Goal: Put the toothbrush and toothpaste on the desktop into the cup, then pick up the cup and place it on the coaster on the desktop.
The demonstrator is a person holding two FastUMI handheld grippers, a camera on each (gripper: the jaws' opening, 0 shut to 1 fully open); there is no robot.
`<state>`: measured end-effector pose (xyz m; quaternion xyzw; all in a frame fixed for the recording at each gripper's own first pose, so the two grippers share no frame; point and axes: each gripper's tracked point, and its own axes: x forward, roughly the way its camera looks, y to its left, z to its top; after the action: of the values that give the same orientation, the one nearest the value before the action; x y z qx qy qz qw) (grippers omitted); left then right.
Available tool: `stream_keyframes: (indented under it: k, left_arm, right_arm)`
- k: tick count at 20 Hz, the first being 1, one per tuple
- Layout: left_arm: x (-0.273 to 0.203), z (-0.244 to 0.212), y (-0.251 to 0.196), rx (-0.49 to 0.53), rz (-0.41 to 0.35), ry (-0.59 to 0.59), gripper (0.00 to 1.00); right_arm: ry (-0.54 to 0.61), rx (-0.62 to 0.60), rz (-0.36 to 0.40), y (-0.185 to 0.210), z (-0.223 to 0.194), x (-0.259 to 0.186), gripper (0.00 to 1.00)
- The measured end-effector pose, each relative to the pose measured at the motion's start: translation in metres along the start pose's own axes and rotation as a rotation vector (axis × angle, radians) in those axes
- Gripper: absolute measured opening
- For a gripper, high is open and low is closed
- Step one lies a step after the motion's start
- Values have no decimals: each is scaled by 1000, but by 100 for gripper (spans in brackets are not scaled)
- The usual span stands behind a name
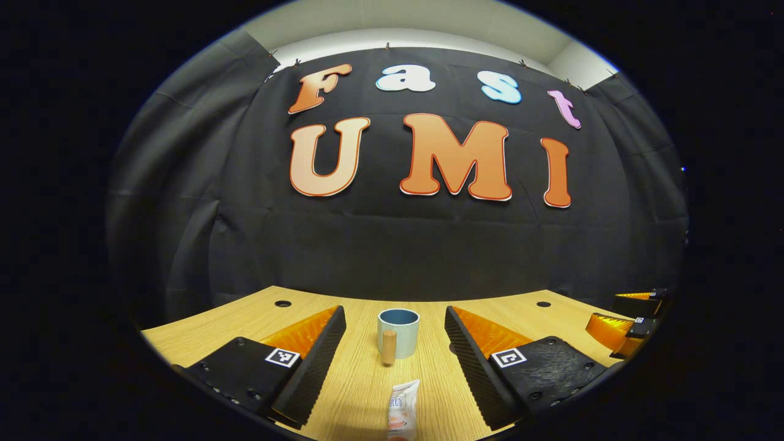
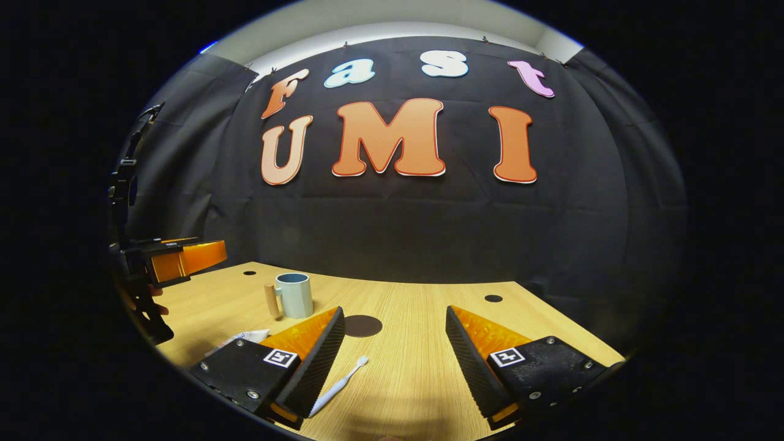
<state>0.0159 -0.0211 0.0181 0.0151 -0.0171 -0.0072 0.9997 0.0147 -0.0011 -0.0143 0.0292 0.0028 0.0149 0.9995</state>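
Note:
A pale blue cup with a wooden handle stands upright on the wooden desk, straight ahead of my left gripper, which is open. The toothpaste tube lies flat between its fingers, nearer the camera than the cup. In the right gripper view the cup stands at the left. A dark round coaster lies to the right of it. The white toothbrush lies beside the left finger of my open right gripper. One end of the toothpaste peeks out behind that finger.
The other gripper shows at the right edge of the left gripper view, and at the left edge of the right gripper view with a hand holding it. Small round holes mark the desk near its back edge.

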Motion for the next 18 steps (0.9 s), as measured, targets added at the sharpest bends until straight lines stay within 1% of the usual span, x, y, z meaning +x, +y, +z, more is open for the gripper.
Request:
stream_keyframes:
  k: [2, 4, 5, 6, 8, 11, 14, 16, 18]
  left_arm:
    - [-3, 1, -1, 25, -4, 5, 98]
    - [-5, 10, 1, 83, 0, 10, 98]
    - [-5, 12, -1, 110, -13, 21, 100]
    - [-6, 13, -1, 122, -15, 30, 97]
    - [-5, 18, -3, 132, -28, 47, 97]
    - [-6, 22, -6, 143, -46, 84, 97]
    - [-2, 17, -2, 153, -55, 164, 99]
    - [2, 3, 5, 149, -53, 266, 99]
    - [5, -12, 3, 137, -75, 358, 99]
  right_arm:
    - [12, -7, 1, -2, 0, 1, 98]
    - [25, -16, -2, -7, 8, 1, 98]
    - [30, -9, 9, -8, 14, 2, 98]
    - [29, -5, 14, -8, 20, 1, 98]
    - [33, -8, 25, -7, 31, 2, 98]
    - [69, -22, 54, -1, 41, 3, 98]
    - [139, -14, 107, 6, 40, 4, 98]
    - [206, 44, 167, 14, 41, 2, 97]
    - [267, 73, 174, 10, 39, 4, 96]
